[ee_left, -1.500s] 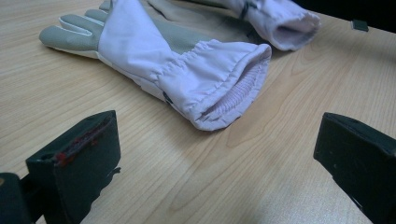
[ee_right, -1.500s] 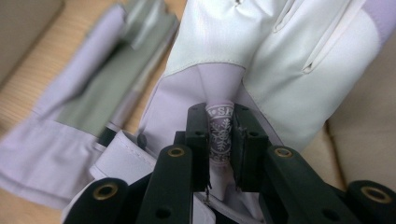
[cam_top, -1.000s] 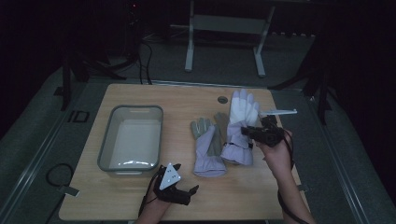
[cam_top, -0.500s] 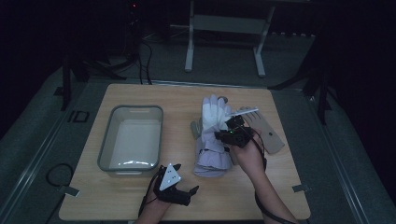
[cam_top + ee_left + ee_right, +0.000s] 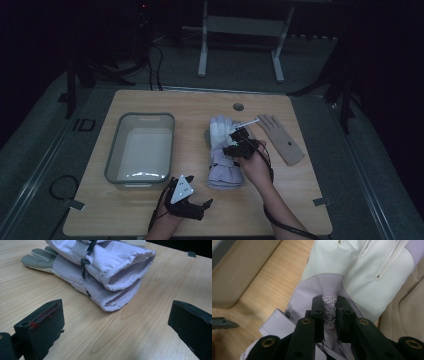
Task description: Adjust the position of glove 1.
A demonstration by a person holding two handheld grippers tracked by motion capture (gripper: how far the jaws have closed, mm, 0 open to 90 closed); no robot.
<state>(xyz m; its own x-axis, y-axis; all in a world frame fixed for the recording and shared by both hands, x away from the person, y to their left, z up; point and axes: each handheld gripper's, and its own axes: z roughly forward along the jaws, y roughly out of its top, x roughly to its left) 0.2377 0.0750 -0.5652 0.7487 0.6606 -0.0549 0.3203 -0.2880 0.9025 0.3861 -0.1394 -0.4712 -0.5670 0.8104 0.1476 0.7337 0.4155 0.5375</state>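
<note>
The pale lilac-and-white glove (image 5: pixel 223 150) lies mid-frame atop its twin; the right tool (image 5: pixel 330 312) pinches its printed tab, the left tool (image 5: pixel 196 204) gapes empty (bare tabletop (image 5: pixel 280 200) around).

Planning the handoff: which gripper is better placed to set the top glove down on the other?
Right. The right gripper is already shut on the top glove above the lower glove. The left gripper sits open near the table's front edge, holding nothing.

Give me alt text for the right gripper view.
The right gripper pinches a patterned lilac tab of a white and lilac glove, held above a wooden table.
</note>
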